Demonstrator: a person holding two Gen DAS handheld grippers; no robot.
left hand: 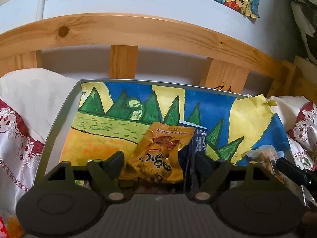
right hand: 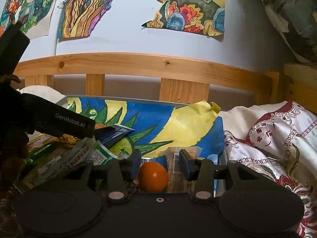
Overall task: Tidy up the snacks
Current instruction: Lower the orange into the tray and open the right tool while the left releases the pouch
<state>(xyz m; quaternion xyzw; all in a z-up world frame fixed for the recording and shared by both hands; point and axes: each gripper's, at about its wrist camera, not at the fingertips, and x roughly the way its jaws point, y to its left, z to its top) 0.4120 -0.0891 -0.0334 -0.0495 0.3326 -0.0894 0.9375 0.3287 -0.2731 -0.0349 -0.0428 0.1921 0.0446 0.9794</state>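
Observation:
In the left wrist view my left gripper [left hand: 158, 158] has its jaws around a gold snack packet [left hand: 158, 154] with a dark blue packet [left hand: 195, 154] beside it, over a grey tray [left hand: 59, 119] lined with a painted paper. The jaws touch the packets' sides. In the right wrist view my right gripper [right hand: 160, 162] is open, with an orange fruit [right hand: 153, 176] and a clear-wrapped snack [right hand: 175, 166] between its fingers. Several snack packets [right hand: 65, 158] lie piled at the left, under the left gripper's body [right hand: 59, 123].
A wooden bed rail [left hand: 138, 33] runs behind the tray. White and red embroidered bedding [right hand: 277, 138] lies on both sides of the tray. A clear-wrapped snack [left hand: 265, 158] sits at the tray's right edge near the right gripper's finger [left hand: 291, 170].

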